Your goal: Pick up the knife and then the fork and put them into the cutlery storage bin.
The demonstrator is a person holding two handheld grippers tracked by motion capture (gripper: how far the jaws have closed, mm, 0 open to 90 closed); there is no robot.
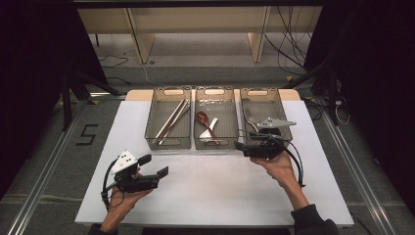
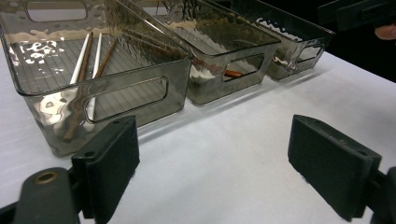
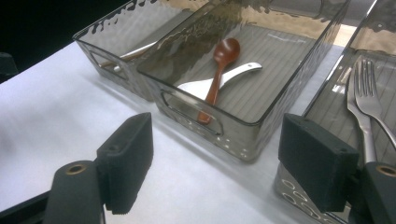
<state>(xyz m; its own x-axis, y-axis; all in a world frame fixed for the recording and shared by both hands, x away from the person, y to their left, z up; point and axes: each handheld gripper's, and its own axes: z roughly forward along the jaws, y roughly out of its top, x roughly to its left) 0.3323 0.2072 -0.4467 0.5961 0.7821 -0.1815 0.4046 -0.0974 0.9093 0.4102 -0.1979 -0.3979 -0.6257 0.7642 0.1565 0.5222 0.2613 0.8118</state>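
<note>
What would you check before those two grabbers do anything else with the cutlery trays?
1. Right gripper open, nothing between its jaws: ok.
2. Left gripper open, nothing between its jaws: ok.
3. Chopsticks in left tray: ok.
4. Two spoons in middle tray: ok.
5. Forks in right tray: ok.
6. What gets picked next: cannot tell.

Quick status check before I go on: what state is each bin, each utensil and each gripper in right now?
left bin: upright, holds chopsticks lying flat
middle bin: upright, holds a brown spoon lying across a white spoon
right bin: upright, holds forks lying flat
left gripper: jaws open, nothing between them, over the table
right gripper: jaws open, nothing between them, at the bins' near edge
</note>
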